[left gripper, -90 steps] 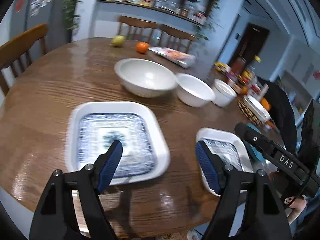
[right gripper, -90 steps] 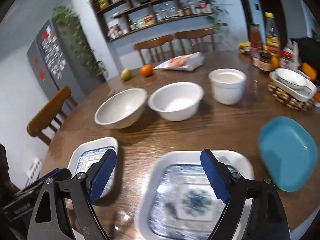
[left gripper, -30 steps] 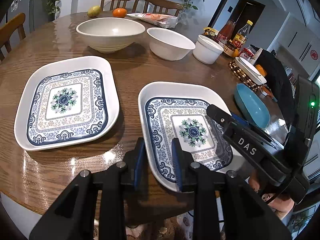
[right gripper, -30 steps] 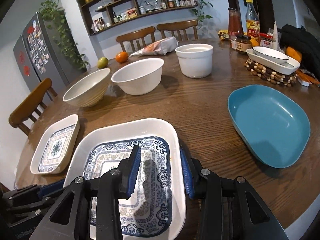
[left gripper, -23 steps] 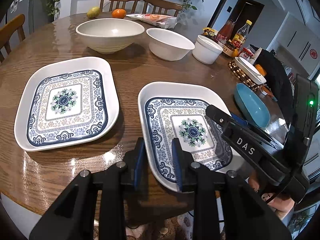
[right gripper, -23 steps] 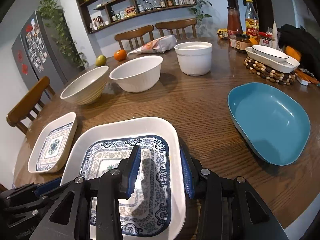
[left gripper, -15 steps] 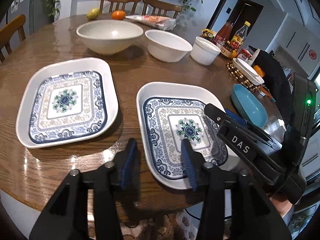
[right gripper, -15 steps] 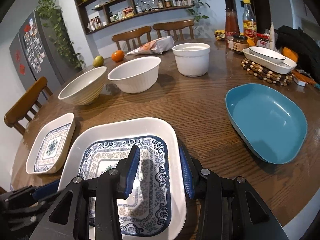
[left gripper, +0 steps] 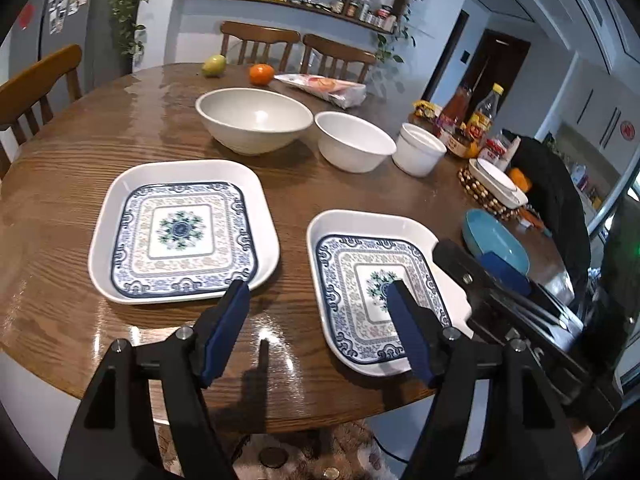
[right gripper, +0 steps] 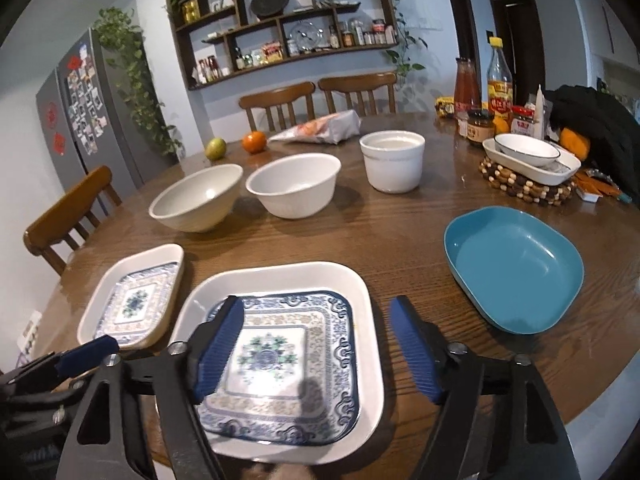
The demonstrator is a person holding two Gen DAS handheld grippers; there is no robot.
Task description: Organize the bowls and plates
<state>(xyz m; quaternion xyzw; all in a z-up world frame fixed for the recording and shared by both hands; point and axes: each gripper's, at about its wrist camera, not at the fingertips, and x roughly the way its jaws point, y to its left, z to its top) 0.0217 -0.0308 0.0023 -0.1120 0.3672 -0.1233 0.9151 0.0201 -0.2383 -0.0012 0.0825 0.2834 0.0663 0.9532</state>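
Both views are evenly and fairly brightly lit, with cool daylight tones on the walls; the strongest light in the left wrist view comes from about two o'clock, where the window area blows out to white. The varnished table [left gripper: 72, 184] throws broad glare at eleven o'clock and small bright spots near six o'clock (just ahead of the left gripper [left gripper: 318, 316]); soft shadows fall under the bowls [left gripper: 254, 124] and dishes. Fisheye bending curves the shelves [right gripper: 280, 20] and door frames; black vignette fills every corner. In the right wrist view the patterned plate [right gripper: 288, 344] is slightly smeared; its centre gleams pale; the far shelves look soft.
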